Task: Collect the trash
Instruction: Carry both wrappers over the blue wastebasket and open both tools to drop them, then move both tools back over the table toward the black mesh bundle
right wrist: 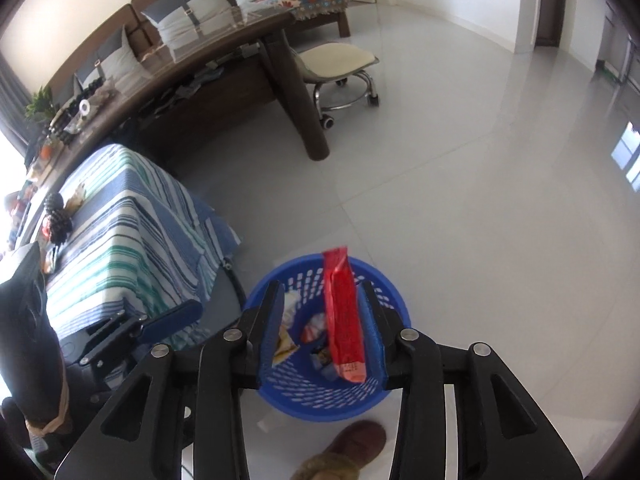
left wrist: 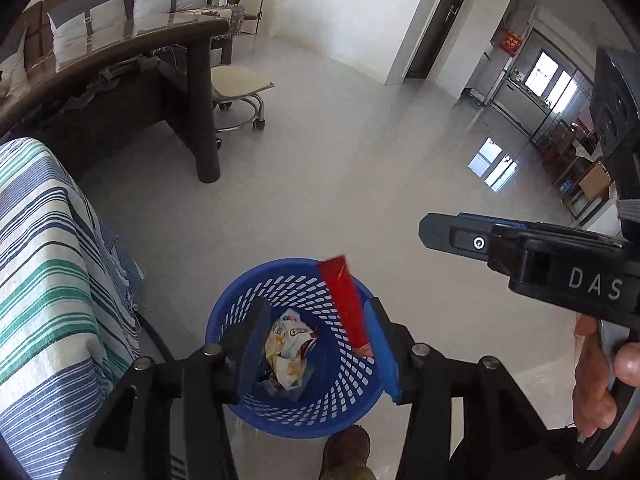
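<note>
Left of the blue basket [left wrist: 296, 412] we see a striped cloth [left wrist: 52, 280] draped over a low piece of furniture, and behind it a dark wooden table [left wrist: 120, 56] with a wheeled stool [left wrist: 240, 88].

The basket stands on the pale tiled floor [left wrist: 340, 168], with crumpled wrappers [left wrist: 289, 350] lying at its bottom.

Above the basket, our left gripper [left wrist: 316, 344] has its fingers partly open. A red wrapper [left wrist: 345, 304] lies against the right-hand finger; the left-hand finger stands clear of it.

In the right wrist view, our right gripper [right wrist: 326, 332] also hangs over the basket [right wrist: 316, 404], fingers partly open. A red wrapper [right wrist: 345, 316] leans against its right-hand finger, apart from the other; we cannot tell whether it clings or falls.

Just below the basket sits a brown slipper [right wrist: 352, 448].
</note>
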`<move>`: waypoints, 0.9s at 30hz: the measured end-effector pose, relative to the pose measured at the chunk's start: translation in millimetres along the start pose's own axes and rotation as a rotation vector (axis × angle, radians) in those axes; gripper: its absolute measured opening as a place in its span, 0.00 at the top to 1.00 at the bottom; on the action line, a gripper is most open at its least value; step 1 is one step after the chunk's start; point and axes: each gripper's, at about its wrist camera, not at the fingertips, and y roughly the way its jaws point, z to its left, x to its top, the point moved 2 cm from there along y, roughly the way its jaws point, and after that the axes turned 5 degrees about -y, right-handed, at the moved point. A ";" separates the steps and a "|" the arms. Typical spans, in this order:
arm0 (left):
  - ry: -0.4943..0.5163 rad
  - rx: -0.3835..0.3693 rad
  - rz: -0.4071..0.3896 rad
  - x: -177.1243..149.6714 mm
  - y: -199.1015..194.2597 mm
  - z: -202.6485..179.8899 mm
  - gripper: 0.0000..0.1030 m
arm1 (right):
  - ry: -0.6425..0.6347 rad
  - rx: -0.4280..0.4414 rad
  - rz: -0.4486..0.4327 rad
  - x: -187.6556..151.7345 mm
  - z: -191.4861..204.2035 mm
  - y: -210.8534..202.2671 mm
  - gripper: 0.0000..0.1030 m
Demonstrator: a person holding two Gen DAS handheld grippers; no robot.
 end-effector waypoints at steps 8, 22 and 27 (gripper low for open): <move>-0.014 0.009 -0.067 2.0 -31.9 3.9 0.51 | -0.035 -0.019 -0.105 7.4 7.3 -26.3 0.43; -0.090 0.123 -0.152 -73.4 -123.0 61.2 0.48 | -0.173 -0.082 -0.231 1.6 53.0 -53.4 0.22; -0.134 0.210 -0.161 -101.6 -148.8 103.1 0.48 | -0.225 -0.038 -0.248 -4.8 95.3 -53.5 0.18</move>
